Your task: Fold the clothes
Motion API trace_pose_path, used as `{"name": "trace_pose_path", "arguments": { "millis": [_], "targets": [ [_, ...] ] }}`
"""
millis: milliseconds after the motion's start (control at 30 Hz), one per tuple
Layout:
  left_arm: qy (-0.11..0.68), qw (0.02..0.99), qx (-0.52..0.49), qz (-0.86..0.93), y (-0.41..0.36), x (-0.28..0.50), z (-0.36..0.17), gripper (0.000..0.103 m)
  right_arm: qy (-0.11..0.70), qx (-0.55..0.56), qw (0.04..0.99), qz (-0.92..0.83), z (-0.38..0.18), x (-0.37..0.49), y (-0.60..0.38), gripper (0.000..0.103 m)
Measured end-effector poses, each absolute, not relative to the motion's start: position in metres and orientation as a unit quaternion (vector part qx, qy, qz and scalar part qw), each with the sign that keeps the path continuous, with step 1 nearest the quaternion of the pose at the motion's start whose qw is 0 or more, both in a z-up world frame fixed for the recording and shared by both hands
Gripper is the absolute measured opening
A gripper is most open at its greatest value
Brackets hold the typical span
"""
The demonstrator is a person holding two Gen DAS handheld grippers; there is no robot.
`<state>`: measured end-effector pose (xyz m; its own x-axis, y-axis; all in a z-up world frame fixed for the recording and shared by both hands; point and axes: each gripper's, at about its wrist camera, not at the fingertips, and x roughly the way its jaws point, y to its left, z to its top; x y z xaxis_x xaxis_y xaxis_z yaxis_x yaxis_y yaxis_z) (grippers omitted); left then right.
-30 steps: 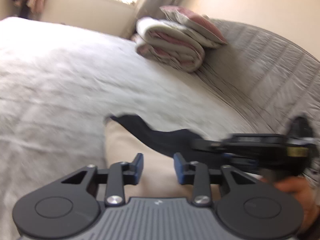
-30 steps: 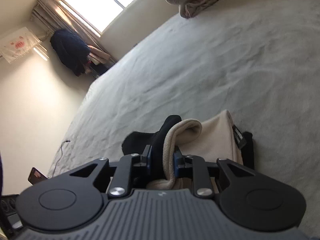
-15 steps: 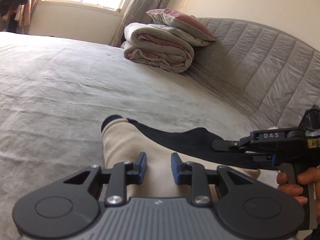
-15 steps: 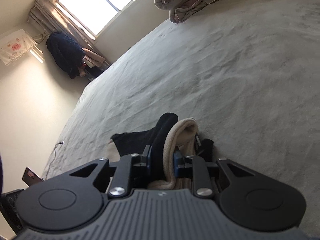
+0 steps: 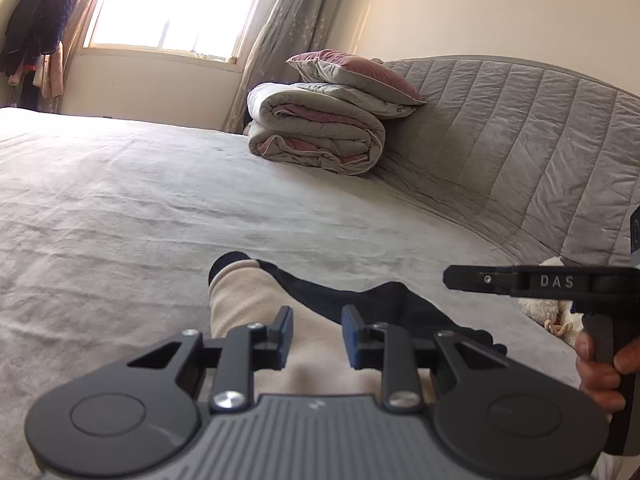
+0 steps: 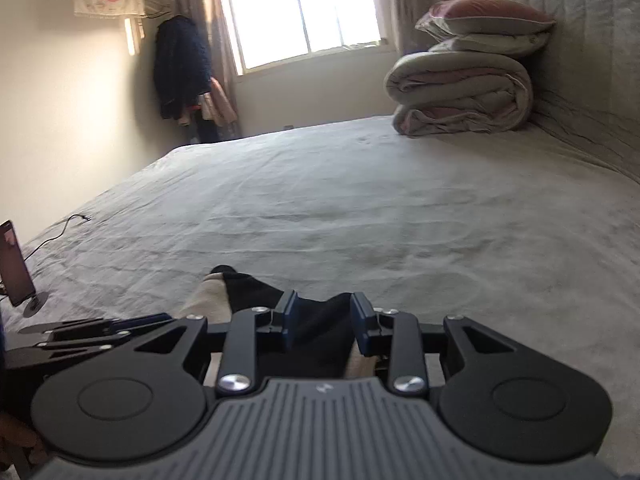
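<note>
A folded beige and black garment lies on the grey bed near me; it also shows in the right wrist view. My left gripper is open and empty, just above the garment's beige part. My right gripper is open and empty above the black part. The right gripper also appears from the side in the left wrist view, held by a hand at the right edge. The left gripper shows at the lower left of the right wrist view.
The grey bed sheet stretches ahead. A rolled duvet with pillows sits at the quilted headboard. A phone on a stand with a cable stands at the bed's left side. A plush toy lies at the right.
My right gripper has let go of the garment's folded edge, opened, and levelled out. The garment now lies flat. The left gripper has tilted up slightly and stays open.
</note>
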<state>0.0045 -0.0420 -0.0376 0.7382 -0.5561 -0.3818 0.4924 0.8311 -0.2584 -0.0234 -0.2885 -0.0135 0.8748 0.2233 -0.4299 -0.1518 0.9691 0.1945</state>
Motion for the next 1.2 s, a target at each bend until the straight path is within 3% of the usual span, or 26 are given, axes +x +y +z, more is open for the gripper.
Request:
{"name": "trace_pose_path", "arguments": {
  "millis": [467,733,933,1200],
  "targets": [
    [0.255,0.905,-0.024,-0.339,-0.04,-0.01,-0.055,0.027,0.28,-0.127,0.941,0.14,-0.054,-0.032,-0.244,0.03],
    [0.274,0.905,-0.035,-0.323,-0.041,0.039,-0.043,0.027,0.283,-0.106,0.943,0.14,-0.054,-0.03,-0.248,0.03],
    [0.288,0.909,-0.045,-0.299,-0.052,0.078,-0.049,0.018,0.279,-0.095,0.944,0.145,-0.055,-0.028,-0.251,0.03],
    [0.285,0.913,-0.061,-0.285,-0.054,0.088,-0.029,0.029,0.276,-0.04,0.948,0.152,-0.045,-0.021,-0.261,0.039]
  ]
}}
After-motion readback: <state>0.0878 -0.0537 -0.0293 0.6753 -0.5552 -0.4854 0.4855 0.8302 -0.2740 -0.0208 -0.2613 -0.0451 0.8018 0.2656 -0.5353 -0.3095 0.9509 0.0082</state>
